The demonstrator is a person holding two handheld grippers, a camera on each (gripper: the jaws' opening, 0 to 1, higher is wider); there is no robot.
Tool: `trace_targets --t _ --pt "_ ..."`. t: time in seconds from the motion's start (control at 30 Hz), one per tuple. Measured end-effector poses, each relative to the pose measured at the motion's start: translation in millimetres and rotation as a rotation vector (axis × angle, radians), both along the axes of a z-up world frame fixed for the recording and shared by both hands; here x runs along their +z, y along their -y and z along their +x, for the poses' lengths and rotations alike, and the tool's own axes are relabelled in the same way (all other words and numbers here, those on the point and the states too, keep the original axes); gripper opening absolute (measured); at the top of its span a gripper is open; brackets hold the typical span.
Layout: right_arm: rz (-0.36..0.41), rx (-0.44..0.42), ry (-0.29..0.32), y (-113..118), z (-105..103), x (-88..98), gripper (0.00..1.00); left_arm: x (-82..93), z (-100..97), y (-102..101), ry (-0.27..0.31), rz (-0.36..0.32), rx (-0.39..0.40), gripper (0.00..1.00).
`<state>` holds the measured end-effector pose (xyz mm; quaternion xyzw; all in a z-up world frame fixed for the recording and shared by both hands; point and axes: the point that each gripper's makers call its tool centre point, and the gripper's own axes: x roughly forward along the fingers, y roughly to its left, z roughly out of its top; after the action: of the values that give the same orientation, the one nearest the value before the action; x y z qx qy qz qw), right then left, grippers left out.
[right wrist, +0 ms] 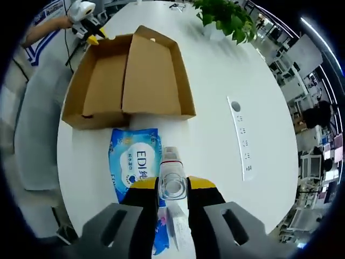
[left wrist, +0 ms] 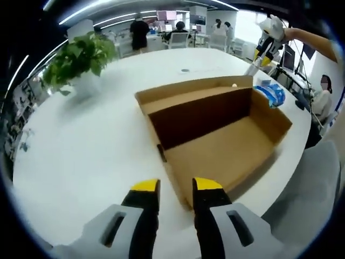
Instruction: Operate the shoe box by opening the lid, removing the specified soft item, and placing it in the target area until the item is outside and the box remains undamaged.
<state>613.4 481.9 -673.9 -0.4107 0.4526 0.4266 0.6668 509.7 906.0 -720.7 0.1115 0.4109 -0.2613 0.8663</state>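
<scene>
A white tabletop (right wrist: 215,81) in an open office carries an open, empty cardboard shoe box (right wrist: 129,75) near its edge. Beside the box lies a blue soft pack (right wrist: 132,162) reading "EDI". The left gripper (left wrist: 175,189) hovers slightly parted, empty. The right gripper (right wrist: 172,186) clamps a clear bottle (right wrist: 172,178) above the pack.
</scene>
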Motion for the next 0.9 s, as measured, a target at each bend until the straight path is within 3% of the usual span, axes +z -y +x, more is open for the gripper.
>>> trace_targets --t 0.5,0.9 --pt "-0.171 0.055 -0.076 9.1 6.8 -36.7 0.17 -5.6 -9.1 6.4 -0.043 -0.030 0.048 0.11" --pt "-0.226 0.098 -0.110 7.7 9.6 -39.6 0.18 -8.4 -7.7 6.5 -0.056 -0.042 0.064 0.09"
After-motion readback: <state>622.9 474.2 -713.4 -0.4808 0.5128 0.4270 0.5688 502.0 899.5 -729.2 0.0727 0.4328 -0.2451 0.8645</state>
